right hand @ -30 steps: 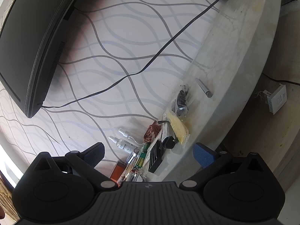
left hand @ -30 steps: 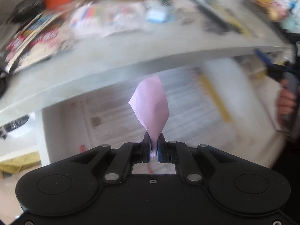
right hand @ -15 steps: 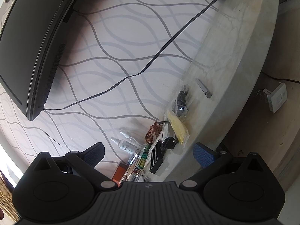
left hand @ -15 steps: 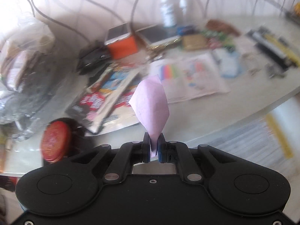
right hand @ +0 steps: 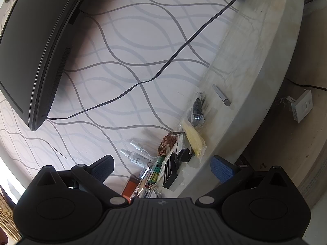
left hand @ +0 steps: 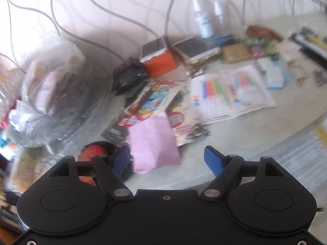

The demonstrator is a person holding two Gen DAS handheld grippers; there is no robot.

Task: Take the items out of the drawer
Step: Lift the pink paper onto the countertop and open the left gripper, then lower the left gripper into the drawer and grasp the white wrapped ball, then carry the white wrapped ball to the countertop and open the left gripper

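Note:
A pink paper (left hand: 153, 143) lies on the grey countertop (left hand: 235, 136), partly over a printed packet (left hand: 155, 106). My left gripper (left hand: 167, 160) stands open just in front of it, blue pads apart, holding nothing. At the right edge of the left wrist view a strip of the drawer (left hand: 302, 155) with printed sheets shows below the counter. My right gripper (right hand: 162, 167) is open and empty, raised and tilted toward the wall, with the counter's far end (right hand: 255, 65) beyond it.
The counter holds a clear plastic bag (left hand: 51, 94), a red lid (left hand: 92, 153), an orange box (left hand: 159, 61), two spray bottles (left hand: 202, 18), colourful leaflets (left hand: 229, 94) and small items. A dark monitor (right hand: 36, 40) and a cable (right hand: 173, 55) hang on the patterned wall.
My left gripper carried the pink paper up from the drawer over the counter, then opened and let it go. The paper now lies flat. My right gripper barely moved.

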